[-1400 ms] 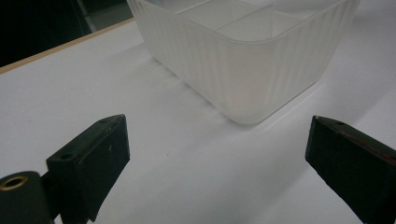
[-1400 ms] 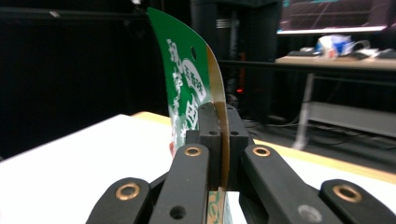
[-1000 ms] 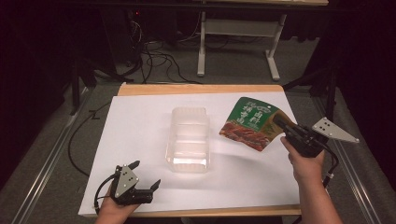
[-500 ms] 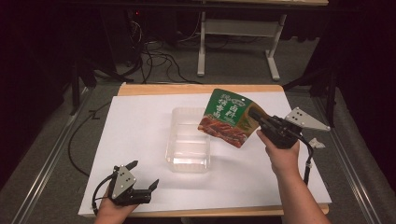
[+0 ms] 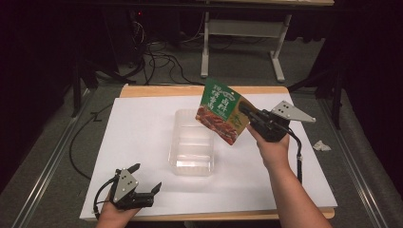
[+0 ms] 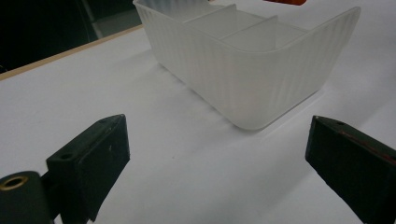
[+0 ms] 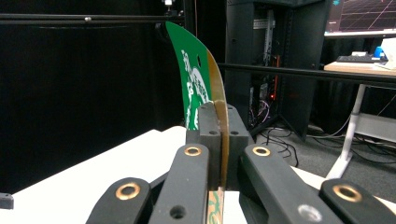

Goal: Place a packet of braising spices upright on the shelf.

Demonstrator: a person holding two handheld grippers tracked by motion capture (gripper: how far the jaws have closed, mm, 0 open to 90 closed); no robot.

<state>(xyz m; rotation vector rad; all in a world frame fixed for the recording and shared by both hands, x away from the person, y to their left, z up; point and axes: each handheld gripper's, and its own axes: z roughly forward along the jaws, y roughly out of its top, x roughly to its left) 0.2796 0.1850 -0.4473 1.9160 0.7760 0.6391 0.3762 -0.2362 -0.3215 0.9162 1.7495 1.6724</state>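
Note:
A green snack pouch (image 5: 220, 111) with a picture of food hangs in the air over the far right rim of a clear plastic container (image 5: 192, 142) with dividers. My right gripper (image 5: 244, 111) is shut on the pouch's right edge. In the right gripper view the pouch (image 7: 198, 88) stands edge-on between the closed jaws of that gripper (image 7: 219, 121). My left gripper (image 5: 146, 178) rests open near the table's front left corner, its jaws wide apart. In the left gripper view the container (image 6: 247, 60) sits ahead of the open gripper (image 6: 215, 158), apart from it.
A white sheet (image 5: 142, 133) covers the wooden table. A crumpled white scrap (image 5: 321, 146) lies on the floor to the right. Cables (image 5: 157, 52) and a white table frame (image 5: 242, 28) are behind the table.
My right gripper has lifted the pouch off the table and carried it left, up over the container's far right side. The left gripper has stayed put.

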